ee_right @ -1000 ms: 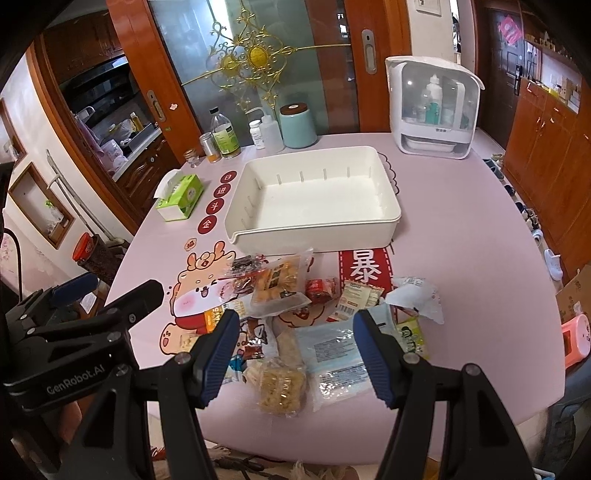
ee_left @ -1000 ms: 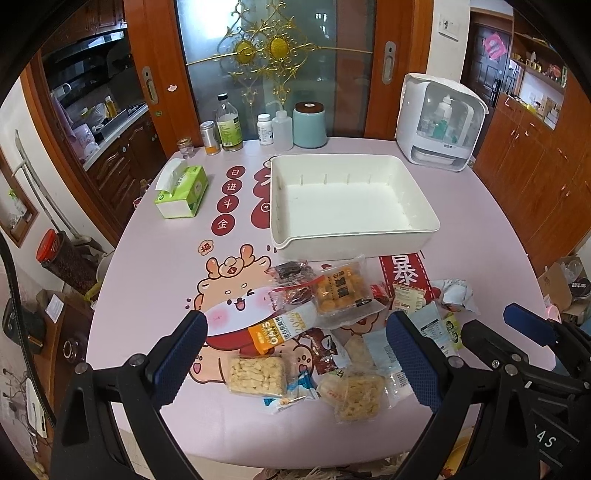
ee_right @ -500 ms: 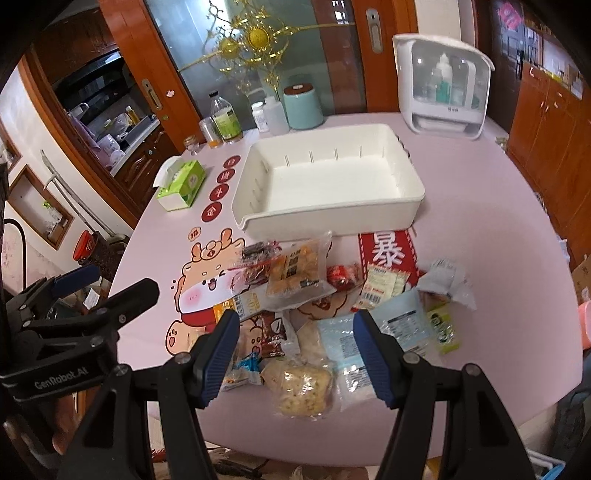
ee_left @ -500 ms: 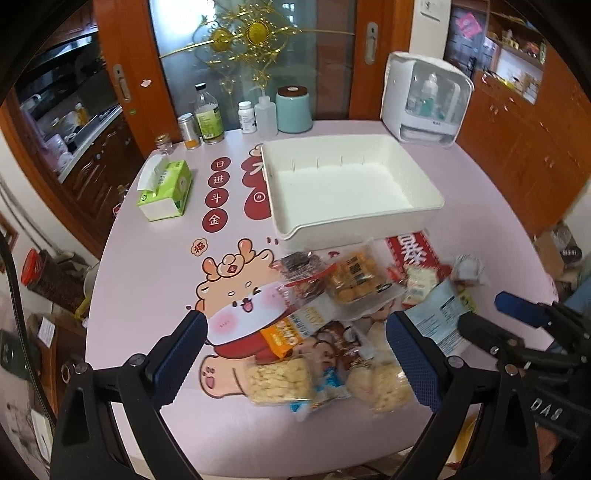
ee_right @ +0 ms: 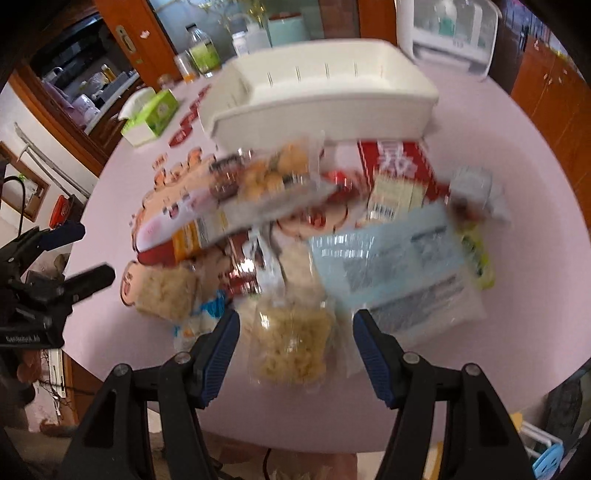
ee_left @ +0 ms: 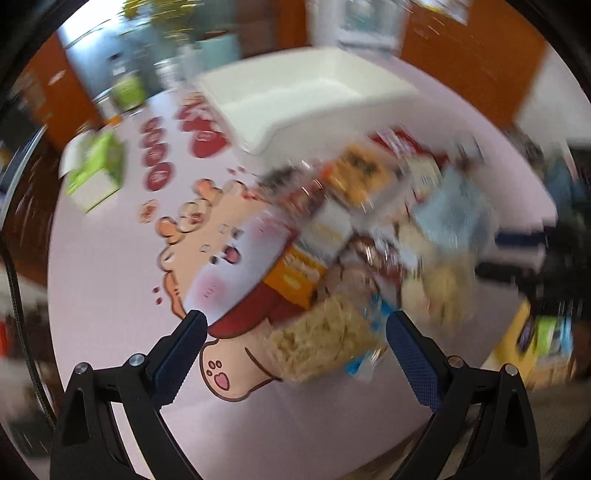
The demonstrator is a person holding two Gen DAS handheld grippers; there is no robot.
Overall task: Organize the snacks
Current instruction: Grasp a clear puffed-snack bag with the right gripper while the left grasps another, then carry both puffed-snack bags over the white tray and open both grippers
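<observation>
Both grippers have dropped closer to the snack pile [ee_right: 295, 236]; left gripper [ee_left: 295, 347] and right gripper [ee_right: 295, 343] jaws spread wide, holding nothing.

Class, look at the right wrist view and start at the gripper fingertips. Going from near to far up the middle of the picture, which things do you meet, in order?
Clear packet of pale yellow puffed snack → clear bag of round golden snacks → empty white plastic bin → pale teal canister with brown lid.
</observation>
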